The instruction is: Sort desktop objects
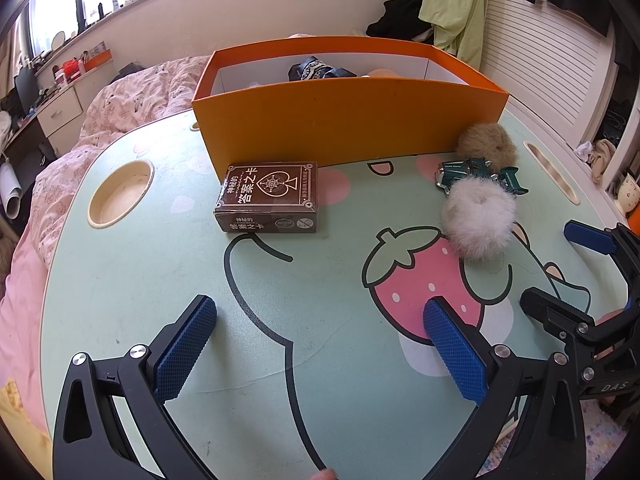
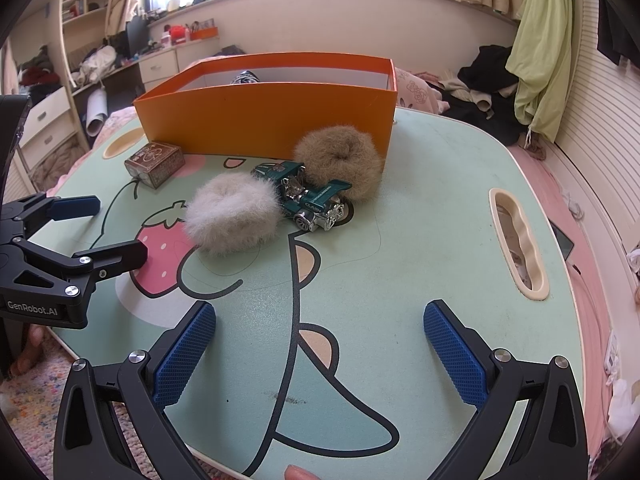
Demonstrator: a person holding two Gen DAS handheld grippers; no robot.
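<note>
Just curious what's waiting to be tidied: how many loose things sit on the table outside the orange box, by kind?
Fluffy hair scrunchies: 2, white scrunchie and brown scrunchie
Toy cars: 1, teal toy car
Card boxes: 1, brown card box
Total: 4

Background only. Pink floral bedding (image 1: 132, 96) at upper left, beyond the table edge. White drawer unit (image 1: 60, 112) at far left. Green garment (image 2: 540, 52) hanging at upper right beside white slatted panels (image 2: 600, 120). Dark clothing pile (image 2: 488, 76) beneath it.

Left gripper (image 1: 320, 330) and right gripper (image 2: 320, 330) hover, jaws spread wide.
</note>
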